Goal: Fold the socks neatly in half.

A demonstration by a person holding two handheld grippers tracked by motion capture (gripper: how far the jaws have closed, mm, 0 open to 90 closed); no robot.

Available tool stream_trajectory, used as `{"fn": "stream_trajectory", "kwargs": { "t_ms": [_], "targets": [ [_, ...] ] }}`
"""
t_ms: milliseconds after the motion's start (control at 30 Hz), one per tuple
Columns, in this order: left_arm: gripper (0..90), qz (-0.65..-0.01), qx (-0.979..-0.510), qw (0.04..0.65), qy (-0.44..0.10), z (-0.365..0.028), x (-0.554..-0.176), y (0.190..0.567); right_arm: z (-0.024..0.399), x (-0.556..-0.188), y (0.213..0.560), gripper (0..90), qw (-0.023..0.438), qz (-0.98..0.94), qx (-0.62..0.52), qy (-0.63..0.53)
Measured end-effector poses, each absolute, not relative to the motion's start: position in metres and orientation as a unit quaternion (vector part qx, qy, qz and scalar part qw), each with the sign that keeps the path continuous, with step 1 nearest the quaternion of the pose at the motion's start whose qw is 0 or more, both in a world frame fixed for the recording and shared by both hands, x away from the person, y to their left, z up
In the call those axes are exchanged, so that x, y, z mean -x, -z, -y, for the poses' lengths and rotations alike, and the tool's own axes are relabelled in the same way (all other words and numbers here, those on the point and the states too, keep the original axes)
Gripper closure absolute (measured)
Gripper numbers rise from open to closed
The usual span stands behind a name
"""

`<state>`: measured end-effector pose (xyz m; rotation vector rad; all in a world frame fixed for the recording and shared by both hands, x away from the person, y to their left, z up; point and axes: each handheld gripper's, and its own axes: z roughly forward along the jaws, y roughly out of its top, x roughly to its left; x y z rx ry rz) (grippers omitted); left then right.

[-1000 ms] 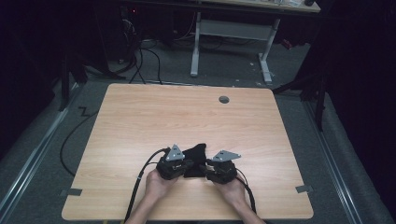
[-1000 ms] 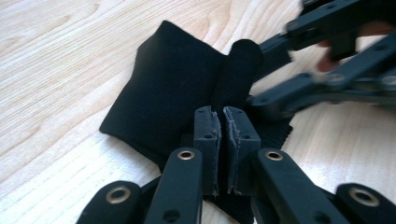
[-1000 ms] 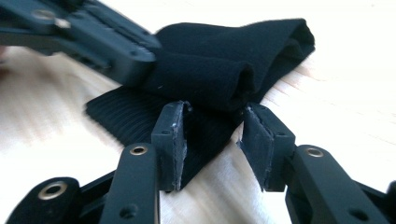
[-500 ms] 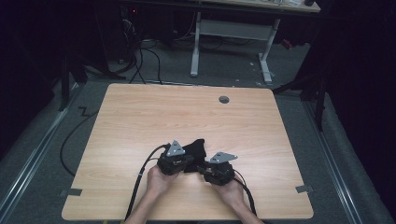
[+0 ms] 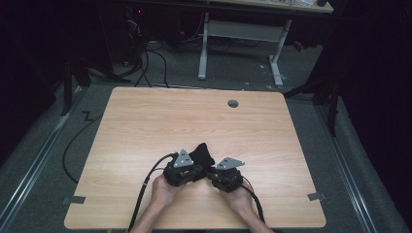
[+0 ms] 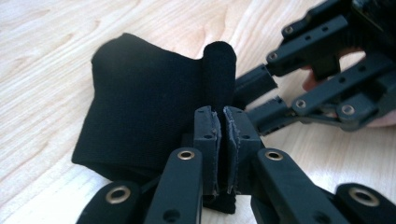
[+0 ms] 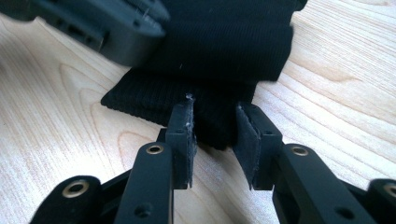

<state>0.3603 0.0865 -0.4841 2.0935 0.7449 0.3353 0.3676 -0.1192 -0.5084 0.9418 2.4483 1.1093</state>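
A black knit cloth (image 5: 201, 153) lies bunched on the wooden table (image 5: 194, 121) near its front edge. Both hand-held grippers meet at its near end. My left gripper (image 5: 198, 167) comes from the left, and its jaws (image 6: 220, 112) are shut on a thin edge of the cloth (image 6: 140, 107), with a rolled fold standing just beyond them. My right gripper (image 5: 210, 171) comes from the right. Its jaws (image 7: 215, 114) stand a little apart, clamped on a thick fold of the cloth (image 7: 224, 42). The right gripper (image 6: 243, 93) also appears in the left gripper view, touching the cloth's right side.
A round grommet hole (image 5: 233, 103) sits near the table's far edge. Black cables (image 5: 145, 189) trail from the grippers toward the front edge. Tape marks sit at the front corners (image 5: 74, 199). A desk frame (image 5: 243, 34) stands on the floor beyond the table.
The cloth's far end has shifted slightly left and away. The right gripper has edged left toward the left gripper. Both hands stay at the table's front.
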Motion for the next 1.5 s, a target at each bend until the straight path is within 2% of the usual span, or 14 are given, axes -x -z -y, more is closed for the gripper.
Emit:
{"fn": "stream_trajectory", "kwargs": {
  "t_ms": [333, 500, 667, 700, 733, 967, 1233, 1500],
  "targets": [
    [81.7, -0.320, -0.830, 0.439, -0.127, -0.092, -0.367, 0.491, 0.120, -0.368, 0.508, 61.0, 0.137, -0.849, -0.329, -0.390],
    [74.5, -0.331, -0.823, 0.442, -0.128, -0.094, -0.368, 0.489, 0.126, -0.368, 0.502, 60.9, 0.135, -0.840, -0.330, -0.408],
    [62.6, -0.343, -0.815, 0.448, -0.131, -0.094, -0.366, 0.487, 0.132, -0.365, 0.495, 66.9, 0.135, -0.836, -0.323, -0.422],
    [62.6, -0.347, -0.811, 0.452, -0.133, -0.095, -0.366, 0.486, 0.132, -0.365, 0.495, 66.9, 0.135, -0.836, -0.323, -0.422],
    [60.3, -0.350, -0.805, 0.458, -0.138, -0.096, -0.364, 0.483, 0.134, -0.365, 0.493, 71.1, 0.137, -0.838, -0.319, -0.422],
    [58.4, -0.372, -0.786, 0.467, -0.158, -0.103, -0.364, 0.475, 0.139, -0.364, 0.473, 76.3, 0.152, -0.828, -0.308, -0.443],
    [57.7, -0.413, -0.773, 0.444, -0.188, -0.106, -0.369, 0.470, 0.137, -0.377, 0.458, 76.4, 0.172, -0.828, -0.304, -0.438],
    [53.2, -0.445, -0.767, 0.425, -0.183, -0.106, -0.374, 0.473, 0.136, -0.395, 0.454, 75.5, 0.172, -0.825, -0.320, -0.432]
  ]
}}
